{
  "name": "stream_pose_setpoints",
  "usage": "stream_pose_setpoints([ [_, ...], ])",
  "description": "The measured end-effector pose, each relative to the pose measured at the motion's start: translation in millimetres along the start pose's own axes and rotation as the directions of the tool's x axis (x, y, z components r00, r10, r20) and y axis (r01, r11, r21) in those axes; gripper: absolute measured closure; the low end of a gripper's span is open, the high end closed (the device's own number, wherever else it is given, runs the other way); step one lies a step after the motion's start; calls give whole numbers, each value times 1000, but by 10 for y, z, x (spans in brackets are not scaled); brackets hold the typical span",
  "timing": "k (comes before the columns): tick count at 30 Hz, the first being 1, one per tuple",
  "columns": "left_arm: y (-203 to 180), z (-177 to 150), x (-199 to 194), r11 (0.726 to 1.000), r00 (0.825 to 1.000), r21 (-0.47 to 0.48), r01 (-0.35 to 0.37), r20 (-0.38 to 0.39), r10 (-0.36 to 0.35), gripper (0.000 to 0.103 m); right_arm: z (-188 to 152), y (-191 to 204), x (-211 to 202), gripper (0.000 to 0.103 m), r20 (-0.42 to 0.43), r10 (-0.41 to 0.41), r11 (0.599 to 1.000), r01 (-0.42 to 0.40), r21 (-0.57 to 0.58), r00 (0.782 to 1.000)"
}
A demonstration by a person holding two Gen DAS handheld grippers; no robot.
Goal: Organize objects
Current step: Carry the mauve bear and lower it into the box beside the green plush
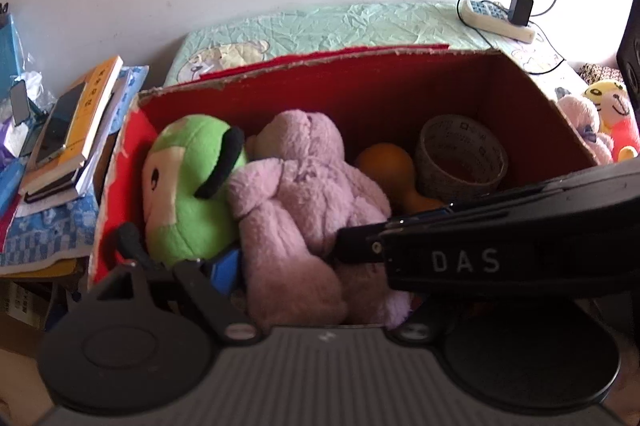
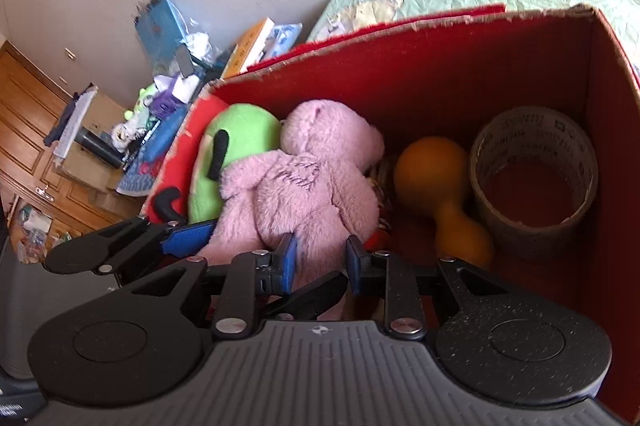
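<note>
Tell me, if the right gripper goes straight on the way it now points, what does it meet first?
Most likely the pink plush toy: the right gripper already has part of it between its fingers, inside the red box. Depth is unclear.

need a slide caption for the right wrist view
Right gripper shut on the pink plush inside the red box, beside a green plush, orange dumbbell and tape roll.

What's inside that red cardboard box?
The red box holds a green plush toy, a pink plush bear, an orange dumbbell-shaped toy and a tape roll. Whatever lies under the plushes is mostly covered.
</note>
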State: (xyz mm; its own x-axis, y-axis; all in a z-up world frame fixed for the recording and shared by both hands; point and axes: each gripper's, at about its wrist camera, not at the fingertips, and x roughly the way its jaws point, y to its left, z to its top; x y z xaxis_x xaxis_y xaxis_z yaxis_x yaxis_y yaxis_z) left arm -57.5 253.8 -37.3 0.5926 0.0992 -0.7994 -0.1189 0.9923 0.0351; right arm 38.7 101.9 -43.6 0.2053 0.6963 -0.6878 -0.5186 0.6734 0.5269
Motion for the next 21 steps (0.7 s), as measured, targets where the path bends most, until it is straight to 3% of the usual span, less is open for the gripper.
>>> stream_pose_setpoints([
  [6,76,7,42,1000,1000,-28,13,-26,-14,14,-7,-2,-37,67,-8,-7,1000,7,-6,1000],
  [21,20,-40,157,999,998,-40,4,-64,-7,9,0,-115,-40,68,17,24,997,-25,67,1000],
])
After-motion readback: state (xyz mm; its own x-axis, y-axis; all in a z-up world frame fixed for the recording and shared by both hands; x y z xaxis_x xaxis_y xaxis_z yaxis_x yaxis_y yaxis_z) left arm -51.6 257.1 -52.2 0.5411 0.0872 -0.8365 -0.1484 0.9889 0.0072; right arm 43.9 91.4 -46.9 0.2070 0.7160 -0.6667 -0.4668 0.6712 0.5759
